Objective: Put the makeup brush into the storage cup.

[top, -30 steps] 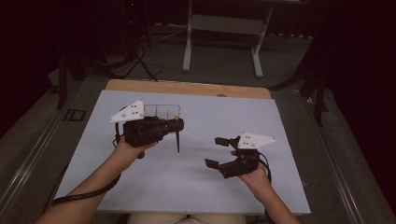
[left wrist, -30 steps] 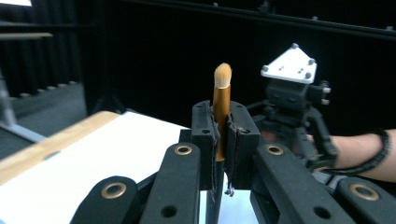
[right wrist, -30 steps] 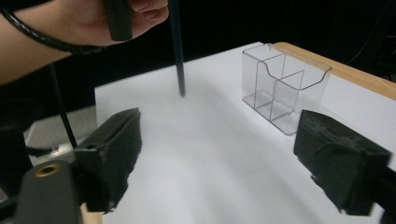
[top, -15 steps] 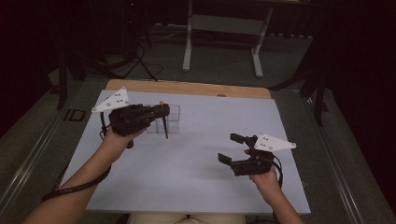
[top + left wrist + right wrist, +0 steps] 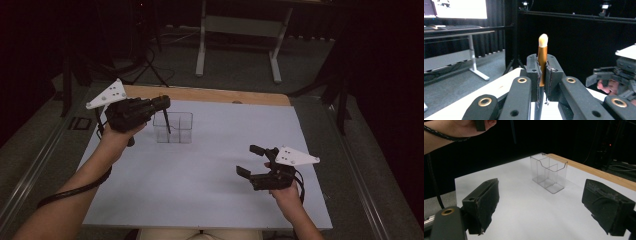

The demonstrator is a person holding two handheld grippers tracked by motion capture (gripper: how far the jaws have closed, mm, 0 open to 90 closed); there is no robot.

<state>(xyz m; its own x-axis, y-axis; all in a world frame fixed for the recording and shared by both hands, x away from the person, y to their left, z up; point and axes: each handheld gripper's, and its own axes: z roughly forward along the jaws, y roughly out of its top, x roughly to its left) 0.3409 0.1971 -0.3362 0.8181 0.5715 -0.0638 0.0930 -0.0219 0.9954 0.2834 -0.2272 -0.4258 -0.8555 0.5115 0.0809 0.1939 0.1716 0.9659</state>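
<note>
Brush upright in left gripper, bristle tip up.

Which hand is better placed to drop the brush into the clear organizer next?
Left. The left gripper is shut on the brush, held above the clear organizer. The right gripper is open, empty and well away near the table's front.
</note>
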